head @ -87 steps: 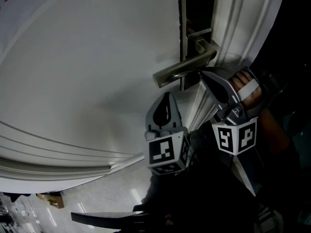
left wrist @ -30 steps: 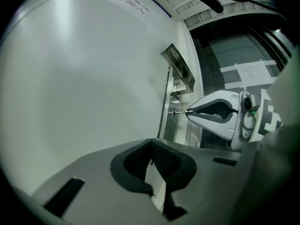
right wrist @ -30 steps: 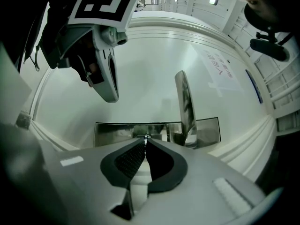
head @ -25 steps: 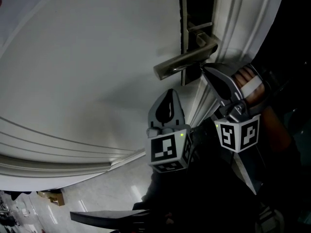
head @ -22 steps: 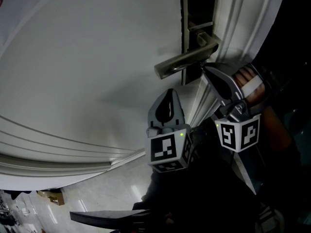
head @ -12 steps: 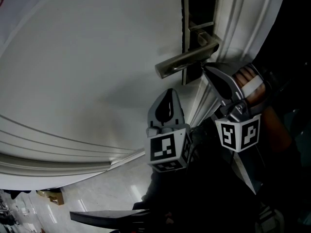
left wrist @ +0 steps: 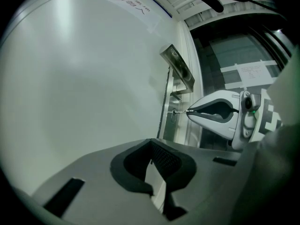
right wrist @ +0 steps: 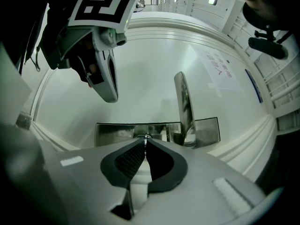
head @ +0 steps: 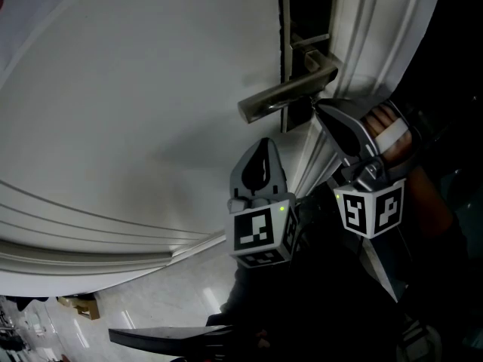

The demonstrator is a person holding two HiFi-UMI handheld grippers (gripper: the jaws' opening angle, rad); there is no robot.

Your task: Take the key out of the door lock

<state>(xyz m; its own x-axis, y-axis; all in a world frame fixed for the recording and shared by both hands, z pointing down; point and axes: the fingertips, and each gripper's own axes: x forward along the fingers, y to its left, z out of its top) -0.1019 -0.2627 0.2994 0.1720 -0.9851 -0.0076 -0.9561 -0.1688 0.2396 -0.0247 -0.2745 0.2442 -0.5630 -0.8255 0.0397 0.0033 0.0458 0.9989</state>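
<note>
**Right claw pinched on the key under the handle**

The right claw has its jaws closed, with the thin metal head of the key nipped at their very tips. The key's shaft is still seated in the lock plate, straight ahead of the claw. The claw points square at the plate, probably so the key can slide out along its own line without binding.

The handle juts out just above and beside the claw's tips. The claw comes in beneath it, apparently to stay clear of the lever.

The left claw hangs well back from the lock, lower and off to the other claw's left. Its jaws are together with nothing between them. It faces the door without touching it, so it looks parked out of the way.

The grip looks set, so the pull straight back seems to be the next step. With so thin a hold, the key could slip free.
</note>
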